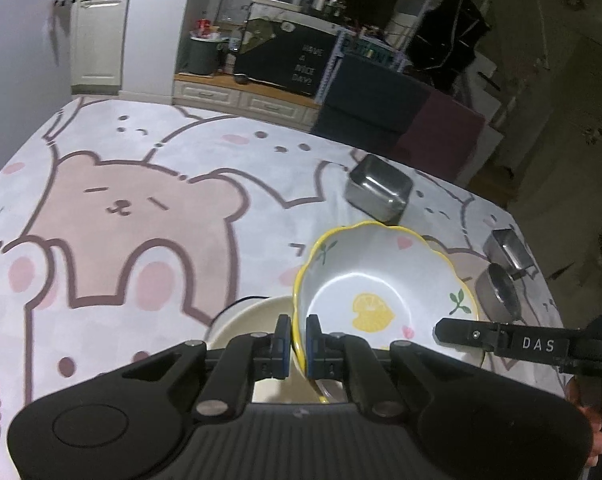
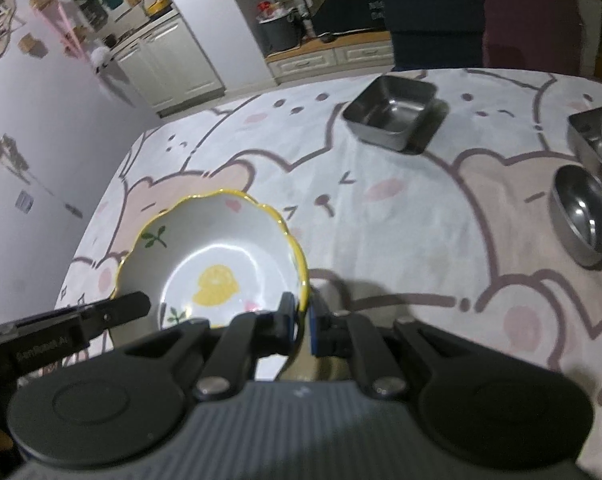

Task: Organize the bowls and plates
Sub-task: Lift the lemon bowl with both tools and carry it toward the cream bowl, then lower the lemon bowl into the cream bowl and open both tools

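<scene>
A white bowl with a wavy yellow rim and a lemon print hangs above the table, held from both sides. My left gripper is shut on its left rim. My right gripper is shut on its right rim; its finger shows at the bowl's right in the left wrist view. The left gripper's finger shows at the bowl's left in the right wrist view. A cream plate or bowl lies below the lifted bowl, partly hidden.
The table wears a bear-print cloth. A square steel dish stands further back. A second square steel dish and a round steel bowl stand at the right. A dark chair is behind the table.
</scene>
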Tool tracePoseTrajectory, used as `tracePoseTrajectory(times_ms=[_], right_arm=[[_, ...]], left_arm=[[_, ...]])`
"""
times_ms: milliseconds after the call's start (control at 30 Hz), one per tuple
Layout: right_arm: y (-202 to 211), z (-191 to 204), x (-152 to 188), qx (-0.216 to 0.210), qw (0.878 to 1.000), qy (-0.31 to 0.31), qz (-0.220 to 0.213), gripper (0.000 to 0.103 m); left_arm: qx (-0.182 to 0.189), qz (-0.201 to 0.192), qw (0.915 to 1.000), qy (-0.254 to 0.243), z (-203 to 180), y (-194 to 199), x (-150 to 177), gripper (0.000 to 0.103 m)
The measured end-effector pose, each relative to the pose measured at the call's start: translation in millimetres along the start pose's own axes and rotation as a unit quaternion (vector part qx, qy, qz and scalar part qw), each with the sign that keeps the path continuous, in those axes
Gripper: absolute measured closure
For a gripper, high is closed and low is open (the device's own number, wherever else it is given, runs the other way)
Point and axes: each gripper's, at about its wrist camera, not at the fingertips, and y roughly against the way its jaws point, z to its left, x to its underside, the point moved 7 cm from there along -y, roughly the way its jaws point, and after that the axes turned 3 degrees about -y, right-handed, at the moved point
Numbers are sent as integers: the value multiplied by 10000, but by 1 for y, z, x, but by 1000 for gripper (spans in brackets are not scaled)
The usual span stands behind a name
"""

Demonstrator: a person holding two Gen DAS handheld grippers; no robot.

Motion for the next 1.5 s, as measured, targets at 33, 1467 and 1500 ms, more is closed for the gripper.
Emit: tracePoseTrajectory(times_ms=[33,1467,1500], right_arm=[[-2,3,0,-14,10000,29,23,94],[-74,15,41,549,9912,151,1195,91],[-73,15,42,555,9910,156,1207,91]], left_arm=[[-28,6,10000,20,4,1,1,96],[-346,1032,9940,-117,39,-61,38,96],[-342,1036,9940,-118,39,-60,39,96]])
